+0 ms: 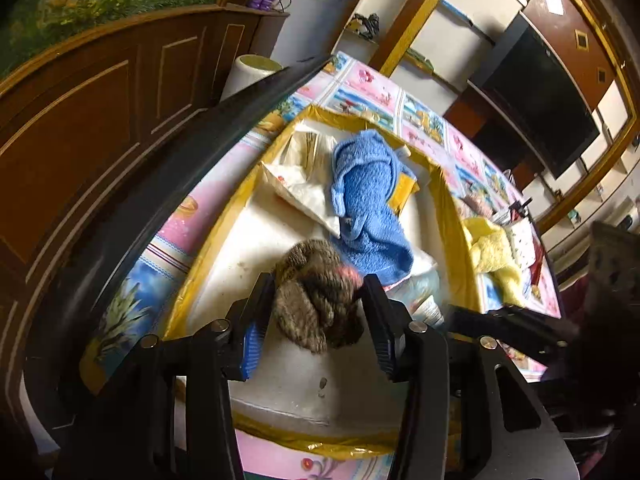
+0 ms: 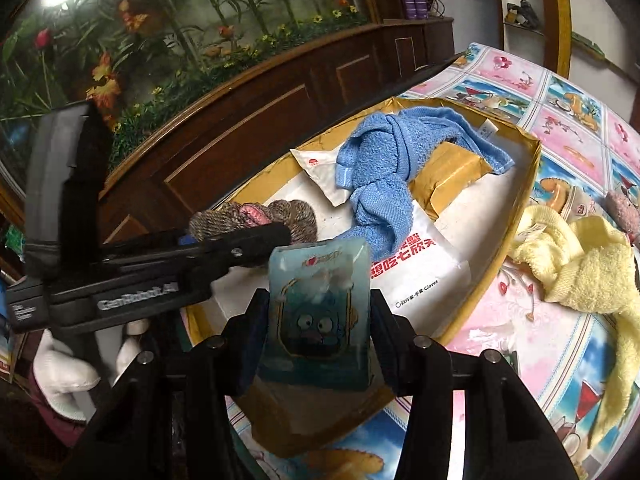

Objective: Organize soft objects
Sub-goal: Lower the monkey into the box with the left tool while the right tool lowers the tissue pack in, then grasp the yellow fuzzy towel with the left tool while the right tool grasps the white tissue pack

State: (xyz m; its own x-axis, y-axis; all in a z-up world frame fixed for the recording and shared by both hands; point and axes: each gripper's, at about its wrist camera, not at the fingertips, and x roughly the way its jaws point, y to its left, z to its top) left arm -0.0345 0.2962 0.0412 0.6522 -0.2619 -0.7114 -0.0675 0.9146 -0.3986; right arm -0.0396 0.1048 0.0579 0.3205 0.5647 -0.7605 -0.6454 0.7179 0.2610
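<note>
- Box (image 1: 452,208): towel (image 1: 366,208) inside.
- Your left gripper (image 1: 318,300) straddles the yarn (image 1: 316,300); whether its pads still press, you cannot tell.
- Your right gripper (image 2: 318,320) clamps a pouch (image 2: 318,312).

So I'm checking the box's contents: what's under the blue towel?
Under the blue towel lie a white packet, a brown taped parcel and a white glove bag. Whatever is beneath its bunched middle is hidden.
</note>
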